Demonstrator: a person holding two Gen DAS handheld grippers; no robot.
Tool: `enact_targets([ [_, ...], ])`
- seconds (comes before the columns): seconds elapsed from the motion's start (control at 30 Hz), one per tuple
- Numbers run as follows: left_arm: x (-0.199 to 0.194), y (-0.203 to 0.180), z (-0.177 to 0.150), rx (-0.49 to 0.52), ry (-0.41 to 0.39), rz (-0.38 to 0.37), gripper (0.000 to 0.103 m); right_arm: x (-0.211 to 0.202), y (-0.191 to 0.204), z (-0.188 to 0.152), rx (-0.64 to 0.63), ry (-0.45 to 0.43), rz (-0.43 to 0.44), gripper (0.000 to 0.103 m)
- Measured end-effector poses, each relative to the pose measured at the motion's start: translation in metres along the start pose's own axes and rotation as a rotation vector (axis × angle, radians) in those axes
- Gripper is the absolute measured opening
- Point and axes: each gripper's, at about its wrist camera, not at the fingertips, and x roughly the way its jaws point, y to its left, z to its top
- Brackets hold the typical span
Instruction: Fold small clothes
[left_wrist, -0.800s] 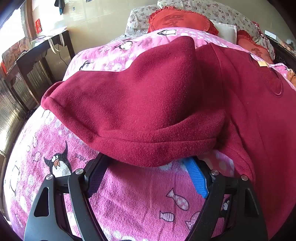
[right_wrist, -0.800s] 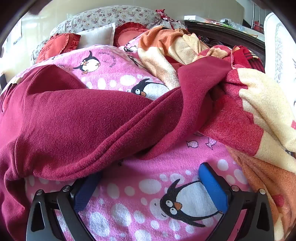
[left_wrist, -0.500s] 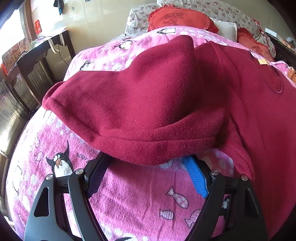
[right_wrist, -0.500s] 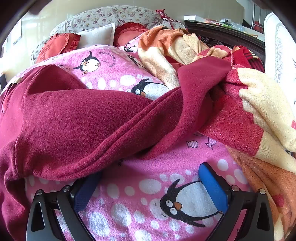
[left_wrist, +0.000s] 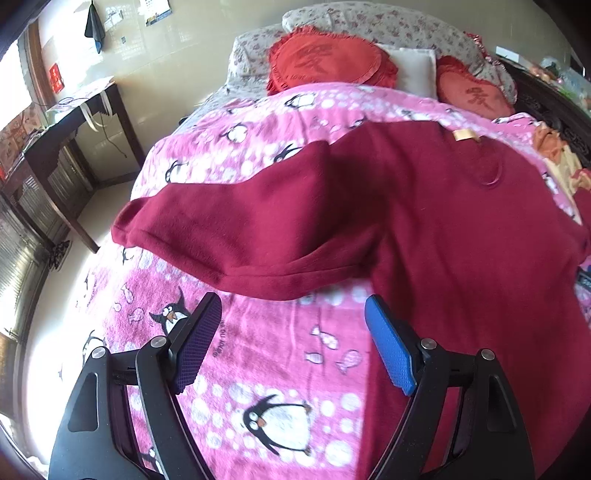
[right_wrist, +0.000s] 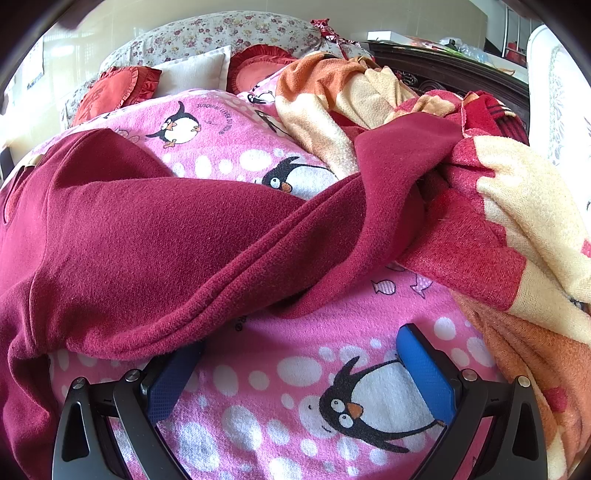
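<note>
so the surface is a bed with a pink penguin blanket (left_wrist: 280, 354), white dots and little fish all over it. up at the head there's a floral cover (left_wrist: 388, 26), two red cushions (left_wrist: 328, 61) with a big character stitched on each, and a white pillow (left_wrist: 410, 68) between them. a dark wood desk (left_wrist: 55, 147) stands by the tiled wall on the left side, and a bunched orange and cream blanket (right_wrist: 517, 206) is piled on the right side of the bed.

the maroon sweater (left_wrist: 443, 229) is spread flat across the middle of the bed, fuzzy knit, one sleeve lying out to the left, the other draped up onto the orange pile. small tan neck tag (left_wrist: 466, 135), can't read it. the blanket has some curved print next to the penguins, too small to make out.

left gripper (left_wrist: 293, 314) is wide open just short of the sleeve edge, nothing in it. right gripper (right_wrist: 299, 347) is also spread wide; the sweater hem lies over its left fingertip, not pinched.
</note>
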Motion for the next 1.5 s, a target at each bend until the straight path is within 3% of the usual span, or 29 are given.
enact_targets([
  [0.2,-0.026,-0.022,0.008,0.023,-0.038,-0.061,0.080,-0.025,-0.005,-0.005,-0.002,0.034,0.037,0.103],
  [0.57,-0.046,-0.067,0.006,0.064,-0.053,-0.161,0.080,-0.147,-0.030,-0.028,0.029,0.038,0.119,0.103],
  [0.8,-0.055,-0.081,0.006,0.078,-0.061,-0.177,0.080,-0.220,-0.018,-0.022,0.032,0.000,0.201,0.103],
  [0.97,-0.055,-0.082,0.007,0.077,-0.057,-0.169,0.080,-0.230,0.022,-0.015,0.003,-0.038,0.236,0.103],
  [1.27,-0.060,-0.078,0.011,0.078,-0.086,-0.153,0.080,-0.207,0.102,-0.007,-0.066,-0.033,0.287,0.103],
  [1.5,-0.050,-0.073,0.013,0.045,-0.063,-0.172,0.080,-0.199,0.151,0.001,-0.094,-0.032,0.343,0.103],
])
